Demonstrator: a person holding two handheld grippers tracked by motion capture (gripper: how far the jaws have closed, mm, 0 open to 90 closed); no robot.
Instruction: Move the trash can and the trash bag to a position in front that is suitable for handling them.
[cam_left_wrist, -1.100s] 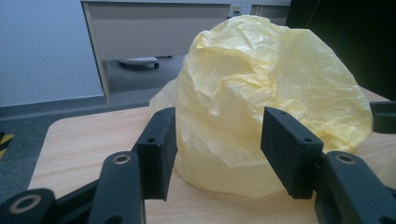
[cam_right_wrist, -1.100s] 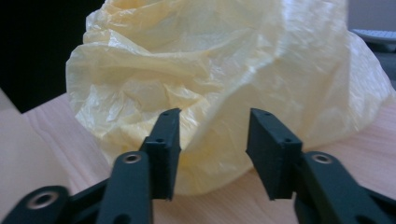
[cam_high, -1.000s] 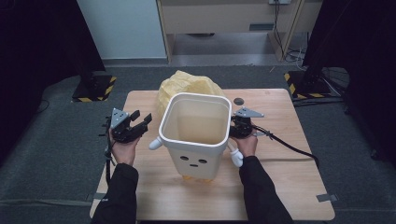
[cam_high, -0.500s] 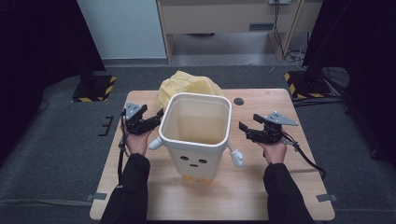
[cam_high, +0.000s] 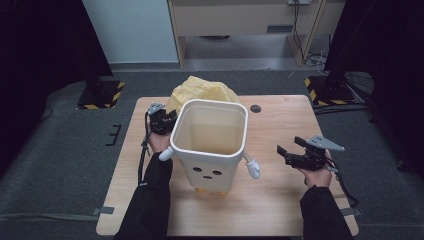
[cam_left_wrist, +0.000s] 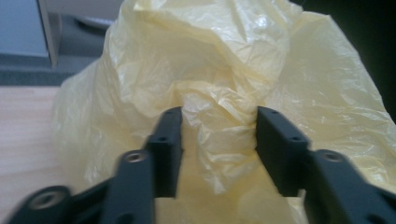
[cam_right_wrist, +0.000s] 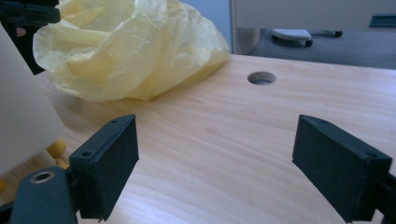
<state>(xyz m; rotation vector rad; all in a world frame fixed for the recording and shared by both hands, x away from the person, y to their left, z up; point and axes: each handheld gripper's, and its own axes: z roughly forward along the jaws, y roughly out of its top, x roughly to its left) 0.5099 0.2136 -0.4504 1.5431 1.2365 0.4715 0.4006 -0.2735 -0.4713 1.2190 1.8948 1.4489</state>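
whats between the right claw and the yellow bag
Bare wooden table with a round cable hole off to one side, as the right gripper view shows. The right claw stands open; the yellow plastic bag lies beyond.

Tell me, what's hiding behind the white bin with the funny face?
A crumpled yellow plastic bag sits behind the white bin. The left tongs reach into it. The bin covers the bag's lower front.

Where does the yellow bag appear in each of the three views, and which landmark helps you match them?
High view: the bag lies at the table's far edge, behind the white bin.
Left gripper view: it is straight ahead, a fold between the black jaws.
Right gripper view: upper left, on the table.
Shared landmark: the round hole in the tabletop, in the high and right gripper views.
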